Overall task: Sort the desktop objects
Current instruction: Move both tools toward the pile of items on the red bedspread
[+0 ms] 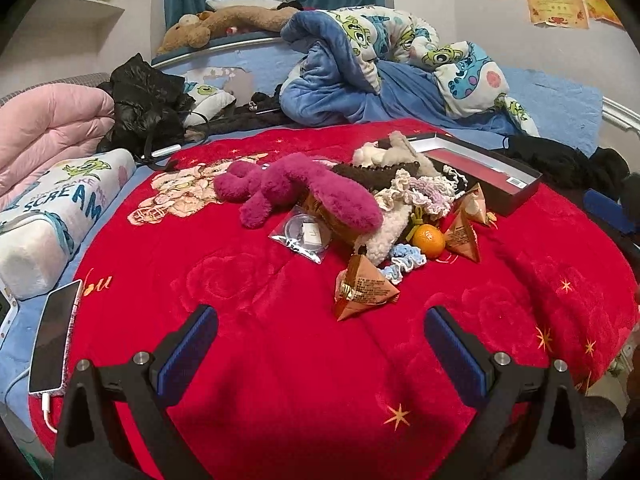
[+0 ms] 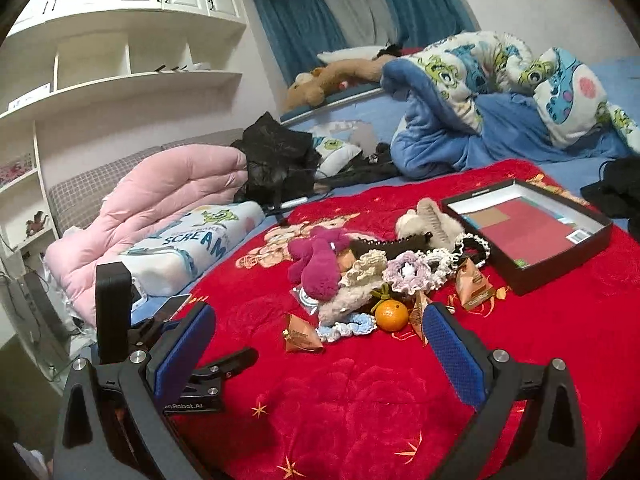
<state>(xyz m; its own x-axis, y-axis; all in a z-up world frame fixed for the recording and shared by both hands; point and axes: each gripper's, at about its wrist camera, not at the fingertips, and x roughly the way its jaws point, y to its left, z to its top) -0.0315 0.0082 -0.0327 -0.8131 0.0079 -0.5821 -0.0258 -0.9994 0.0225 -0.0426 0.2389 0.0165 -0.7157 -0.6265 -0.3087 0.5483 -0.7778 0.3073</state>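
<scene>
Two sets of tongs hang over the red blanket [image 1: 280, 360], and both are spread wide with nothing between their blue pads. The left gripper [image 1: 320, 344] has bare red plush under it; off beyond its left finger a phone [image 1: 52, 344] lies on its charging cable at the blanket's edge. The right gripper [image 2: 316, 344] sits closer to the action, its right finger reaching up near the heap, and the left tool's black body shows just past its left finger.

Ahead of the left tongs, nearest first: a gold pyramid packet [image 1: 364, 284], apart from the fingers. Just beyond it, a light blue crocheted scrunchie [image 1: 404, 264] and an orange [image 1: 429, 240], touching or nearly so. A second gold packet [image 1: 464, 236] stands right of the orange, a third [image 1: 476, 204] behind that. Left of the fruit lies a clear plastic bag [image 1: 304, 236], partly under the magenta plush toy [image 1: 296, 196], which sprawls across the heap's left side. Cream and lilac crocheted scrunchies [image 2: 408, 272] bunch up in the middle, a dark brown fuzzy piece [image 1: 376, 172] behind them, a beige plush [image 1: 392, 152] further back.

Far right of both tongs, the open black box [image 2: 528, 228] rests on the blanket, red-lined. Past everything, a blue cartoon duvet [image 1: 400, 72] piles up.
</scene>
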